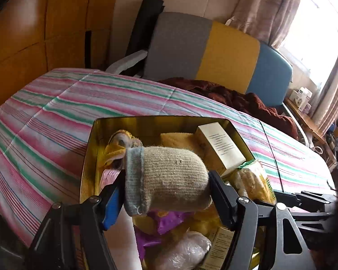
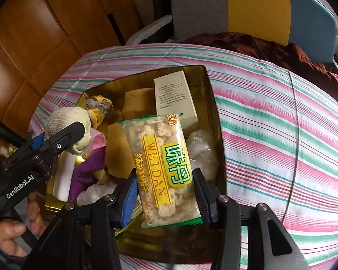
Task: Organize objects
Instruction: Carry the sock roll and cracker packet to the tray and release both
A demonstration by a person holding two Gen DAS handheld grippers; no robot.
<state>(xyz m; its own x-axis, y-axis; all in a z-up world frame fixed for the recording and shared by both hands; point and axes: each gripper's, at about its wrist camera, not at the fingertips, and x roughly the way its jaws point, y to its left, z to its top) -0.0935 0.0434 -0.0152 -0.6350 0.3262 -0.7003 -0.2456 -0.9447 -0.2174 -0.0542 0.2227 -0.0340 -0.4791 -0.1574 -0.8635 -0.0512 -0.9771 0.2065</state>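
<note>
A striped bedsheet (image 2: 270,135) is spread wide open around the gold tin (image 2: 210,103). The cracker packet (image 2: 162,168) is pinched in the right gripper (image 2: 163,195), a rolled sock (image 1: 166,180) in the left gripper (image 1: 166,193), both held over the crammed tin.

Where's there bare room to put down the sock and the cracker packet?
Bare striped cloth lies right of the gold tin, out to the maroon fabric, and left of the tin too. The tin itself is crowded: cream box, plastic bags, purple wrapper. Left claw holds the sock, right claw the packet.
</note>
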